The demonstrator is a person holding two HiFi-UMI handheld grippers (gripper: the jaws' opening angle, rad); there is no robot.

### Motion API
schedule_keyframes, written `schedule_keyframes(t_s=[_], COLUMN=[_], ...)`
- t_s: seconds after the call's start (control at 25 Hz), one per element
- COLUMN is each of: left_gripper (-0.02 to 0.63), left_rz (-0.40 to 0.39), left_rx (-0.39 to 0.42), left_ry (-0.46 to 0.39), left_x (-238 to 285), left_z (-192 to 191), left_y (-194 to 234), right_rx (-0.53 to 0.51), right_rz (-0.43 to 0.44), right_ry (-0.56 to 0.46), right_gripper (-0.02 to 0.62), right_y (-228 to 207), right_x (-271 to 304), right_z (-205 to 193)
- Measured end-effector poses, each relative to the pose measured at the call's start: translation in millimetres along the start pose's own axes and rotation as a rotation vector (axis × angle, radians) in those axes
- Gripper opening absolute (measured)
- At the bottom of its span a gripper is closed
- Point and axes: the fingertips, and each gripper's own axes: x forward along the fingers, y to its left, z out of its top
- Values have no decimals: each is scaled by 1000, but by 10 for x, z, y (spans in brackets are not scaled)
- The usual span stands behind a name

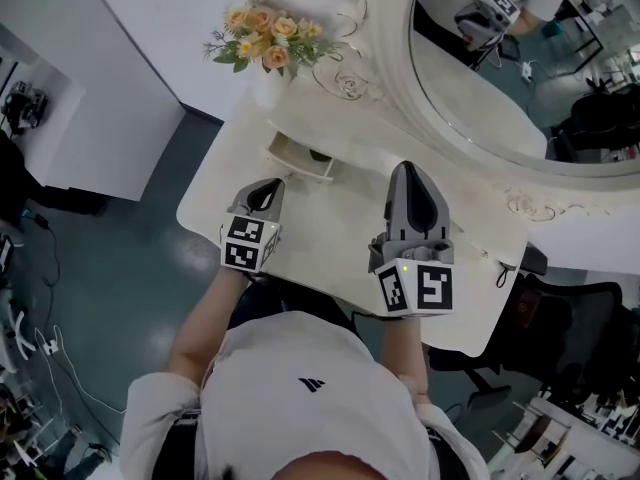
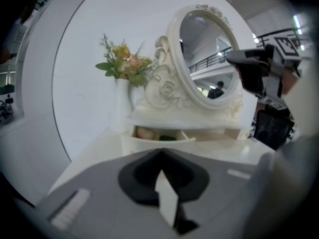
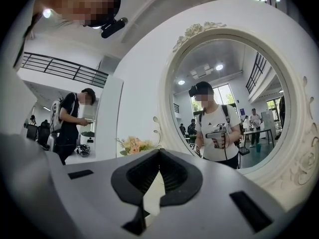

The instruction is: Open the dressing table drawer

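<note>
Drawer (image 1: 300, 158) open; both claws shut, empty.
Head view: we log it at 1 o'clock of L gripper (image 1: 267, 192), front's long axis 10–4 o'clock, slid out twd 7. R gripper (image 1: 408, 173) over dressing table (image 1: 330, 248), well apart.

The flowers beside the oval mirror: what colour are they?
The flowers are peach and pale yellow with green leaves, clearest in the head view.
</note>
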Motion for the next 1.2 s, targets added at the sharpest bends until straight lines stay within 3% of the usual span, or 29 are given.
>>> schedule_keyframes(t_s=[0.72,1.2], left_gripper=[8,8], left_rz=[-66,-93], left_rx=[24,66], left_ry=[-270,-387], left_x=[-970,-1613], left_z=[893,1201], left_y=[130,95], right_rx=[-37,-59], right_rz=[-100,-147], right_ry=[-20,-43], right_gripper=[2,2], right_y=[536,876], right_x=[-450,-825], right_z=[197,312])
